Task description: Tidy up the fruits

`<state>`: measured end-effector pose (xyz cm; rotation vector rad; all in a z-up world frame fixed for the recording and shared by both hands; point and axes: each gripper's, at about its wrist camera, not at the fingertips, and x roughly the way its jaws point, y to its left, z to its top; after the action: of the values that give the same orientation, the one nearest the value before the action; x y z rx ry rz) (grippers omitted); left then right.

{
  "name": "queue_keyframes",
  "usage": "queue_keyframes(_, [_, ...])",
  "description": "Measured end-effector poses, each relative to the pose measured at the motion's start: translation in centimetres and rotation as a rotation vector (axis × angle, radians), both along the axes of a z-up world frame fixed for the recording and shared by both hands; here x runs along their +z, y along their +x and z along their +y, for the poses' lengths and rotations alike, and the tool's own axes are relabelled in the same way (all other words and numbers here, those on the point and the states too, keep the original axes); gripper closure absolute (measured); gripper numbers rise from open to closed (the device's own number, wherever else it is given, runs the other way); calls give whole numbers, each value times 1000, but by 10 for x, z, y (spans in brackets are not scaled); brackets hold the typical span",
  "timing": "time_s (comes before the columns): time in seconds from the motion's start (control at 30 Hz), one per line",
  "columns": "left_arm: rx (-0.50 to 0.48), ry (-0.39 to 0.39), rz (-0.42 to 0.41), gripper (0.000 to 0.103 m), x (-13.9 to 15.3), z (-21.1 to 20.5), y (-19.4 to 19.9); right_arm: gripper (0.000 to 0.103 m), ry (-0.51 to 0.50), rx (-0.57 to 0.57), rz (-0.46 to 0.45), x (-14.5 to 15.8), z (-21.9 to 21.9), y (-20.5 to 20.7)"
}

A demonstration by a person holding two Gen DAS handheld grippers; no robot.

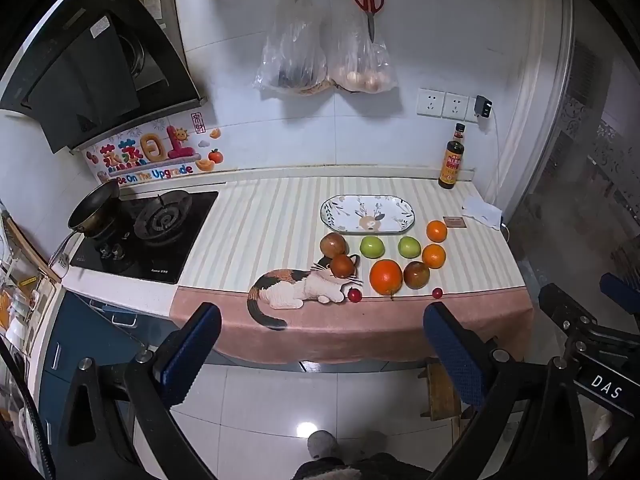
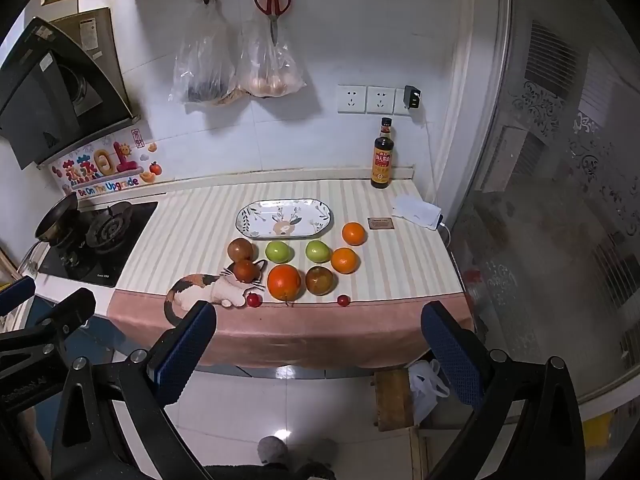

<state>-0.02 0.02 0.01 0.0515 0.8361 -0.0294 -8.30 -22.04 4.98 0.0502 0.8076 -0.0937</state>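
Loose fruit lies on the striped cloth in front of an oval patterned plate (image 1: 367, 214) (image 2: 283, 218), which holds nothing. There is a big orange (image 1: 385, 277) (image 2: 283, 282), two small oranges (image 1: 436, 231) (image 2: 354, 233), two green apples (image 1: 371, 247) (image 2: 278, 251), three brownish fruits (image 1: 333, 244) (image 2: 240, 249) and two cherry tomatoes (image 1: 354, 295) (image 2: 253, 300). My left gripper (image 1: 322, 344) hangs open before the counter's front edge, nothing between its blue pads. My right gripper (image 2: 318, 340) is also open and back from the counter; part of it shows at the left wrist view's right edge.
A gas hob (image 1: 148, 236) with a small pan (image 1: 94, 210) is at the left, a soy sauce bottle (image 1: 452, 160) at the back right by white paper (image 1: 482, 210). Bags and scissors (image 1: 368, 0) hang on the wall. A wooden stool (image 2: 394, 398) stands below; glass door at right.
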Motion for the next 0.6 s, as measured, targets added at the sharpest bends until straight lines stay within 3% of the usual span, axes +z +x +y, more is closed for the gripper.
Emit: queue_keyframes(0.6, [1, 2, -3, 0, 1, -5, 3, 0, 4, -8, 9, -1, -2, -3])
